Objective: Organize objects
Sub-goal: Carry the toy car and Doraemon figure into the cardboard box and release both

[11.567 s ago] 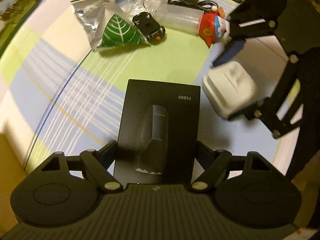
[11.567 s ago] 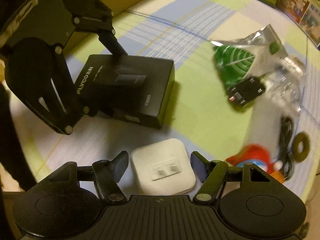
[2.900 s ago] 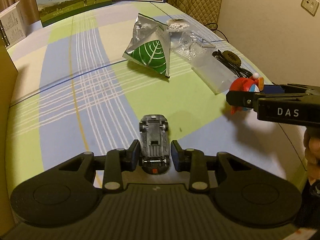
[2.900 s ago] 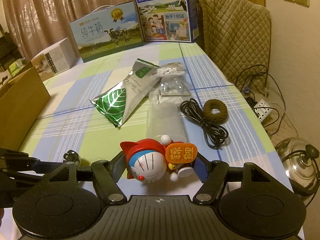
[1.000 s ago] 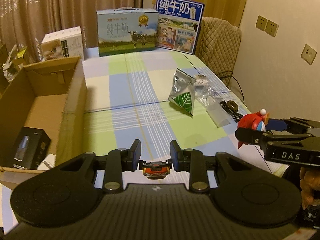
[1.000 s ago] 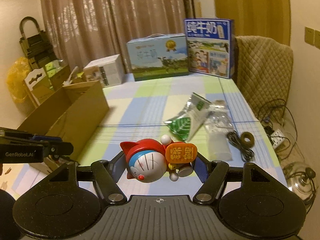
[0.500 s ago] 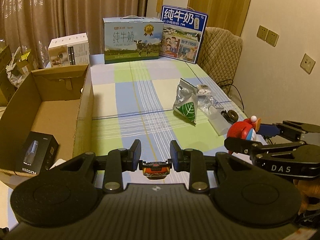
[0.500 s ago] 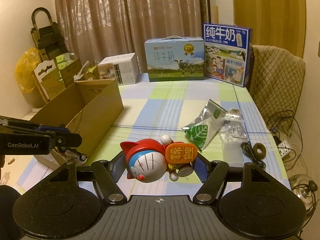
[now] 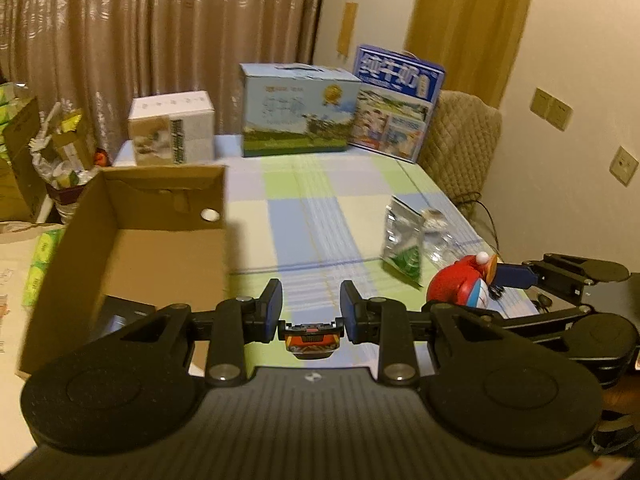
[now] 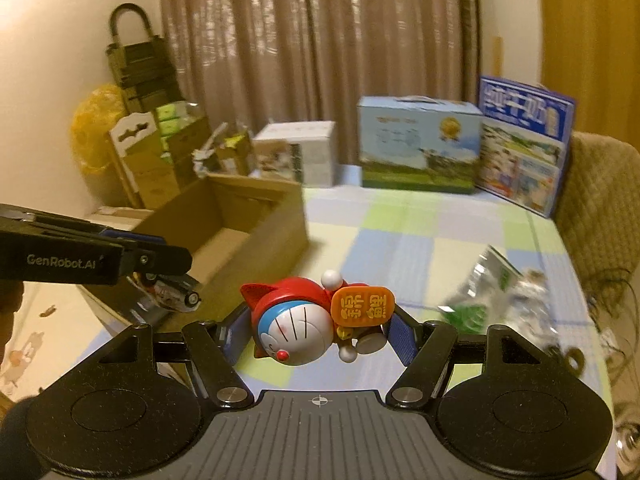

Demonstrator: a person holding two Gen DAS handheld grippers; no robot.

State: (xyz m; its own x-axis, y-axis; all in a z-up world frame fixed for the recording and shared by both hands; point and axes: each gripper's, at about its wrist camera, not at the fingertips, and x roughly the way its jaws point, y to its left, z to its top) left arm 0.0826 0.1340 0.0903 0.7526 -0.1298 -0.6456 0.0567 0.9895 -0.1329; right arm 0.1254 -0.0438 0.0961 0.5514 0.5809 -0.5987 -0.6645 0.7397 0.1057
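Observation:
My left gripper [image 9: 311, 312] is shut on a small toy car [image 9: 310, 338], whose orange rear shows between the blue pads. It hangs above the table beside the open cardboard box [image 9: 132, 240]. In the right wrist view the left gripper [image 10: 172, 260] shows from the side with the car [image 10: 172, 290] under its tip, at the box's near corner [image 10: 240, 216]. My right gripper [image 10: 318, 332] is shut on a red and blue cat figure [image 10: 300, 328] with an orange plaque. The left wrist view has that gripper [image 9: 488, 292] and figure [image 9: 460, 286] at the right.
A black box [image 9: 120, 316] lies inside the cardboard box. A green leaf pouch [image 9: 404, 248] and clear bags [image 9: 440, 236] lie on the checked tablecloth at the right. Milk cartons [image 9: 296, 112] and a white box [image 9: 172, 128] stand along the far edge.
Both grippers have swung left towards the cardboard box, each still holding its toy. The box looms larger and nearer in both views.

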